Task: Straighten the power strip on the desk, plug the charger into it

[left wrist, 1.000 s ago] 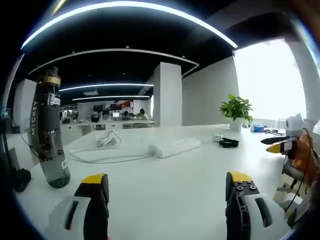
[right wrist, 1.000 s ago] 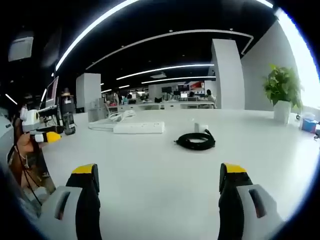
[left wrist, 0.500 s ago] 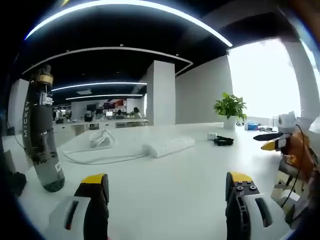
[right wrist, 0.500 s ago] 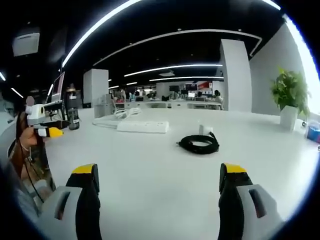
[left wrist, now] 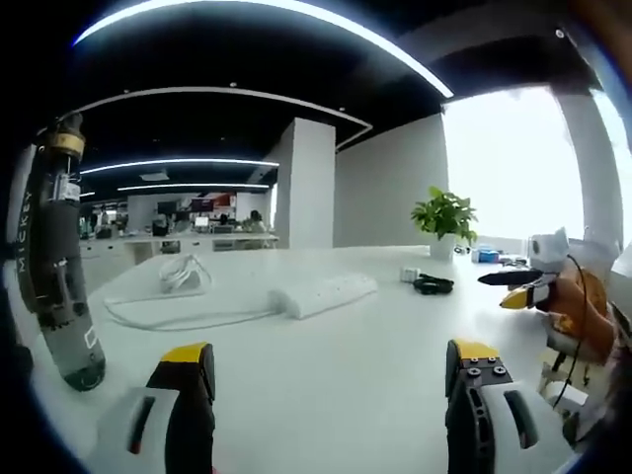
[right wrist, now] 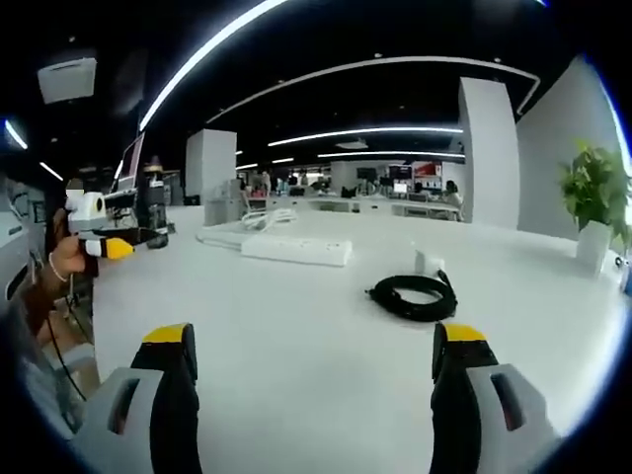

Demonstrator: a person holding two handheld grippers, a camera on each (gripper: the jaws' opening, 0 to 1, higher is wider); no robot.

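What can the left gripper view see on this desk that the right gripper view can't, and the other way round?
The left gripper view alone has the tall dark bottle standing at its left edge. The right gripper view alone gives a close look at the coiled black cable with the white charger just behind it; in the left view they are tiny. Both share the white power strip, its white cord, the potted plant and open jaws.

Only camera drift; objects unmoved.
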